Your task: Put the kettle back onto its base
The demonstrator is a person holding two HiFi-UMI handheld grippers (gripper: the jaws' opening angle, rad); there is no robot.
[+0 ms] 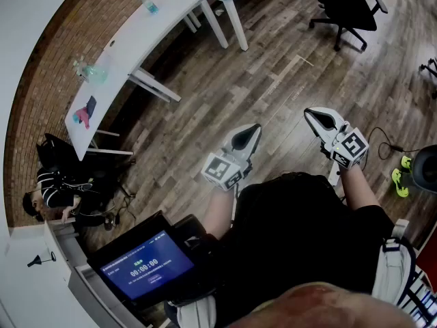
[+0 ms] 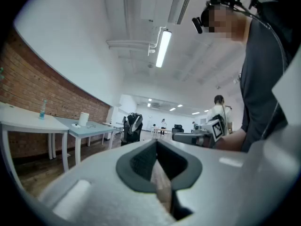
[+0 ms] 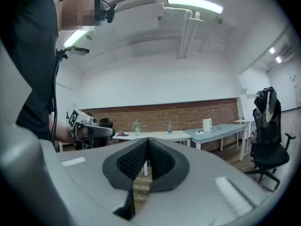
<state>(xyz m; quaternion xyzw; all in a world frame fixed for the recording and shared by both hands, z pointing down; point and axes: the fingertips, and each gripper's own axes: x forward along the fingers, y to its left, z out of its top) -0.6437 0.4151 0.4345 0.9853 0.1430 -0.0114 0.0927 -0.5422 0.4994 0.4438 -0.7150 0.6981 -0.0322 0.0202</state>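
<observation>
kettle (image 3: 207, 125): white, upright, small and far off on the pale blue counter (image 3: 219, 129), ahead of the right tool (image 3: 147, 139) and off to its right. its base (image 3: 199, 133) shows as a low flat disc just beside it, on the side nearer this tool's centre line. touching or apart: cannot tell at this size. from the left tool (image 2: 156, 140) the same kettle sits ahead and to the left. both tools are well apart from it.

tools: two, both held level.
- right tool: pads pressed together at the tips, nothing between them.
- left tool: likewise, tips together, nothing held.
- only floor shows through the slit under each pair of tips.

counts:
- two counters: the pale blue one, and a longer white counter (image 3: 178, 134) next to it, straight ahead of the right tool.
- two bottles on the white counter: a spray bottle (image 3: 136, 126) and a plain bottle (image 3: 170, 127). contents too small to make out.
- one pink item (image 1: 82, 117) past the spray bottle, shape unclear.
- one black office chair (image 3: 269, 149) far to the right of the right tool, partly cut off by the lens edge.
- one screen (image 1: 147, 265) behind and left of the left tool, showing a timer.
</observation>
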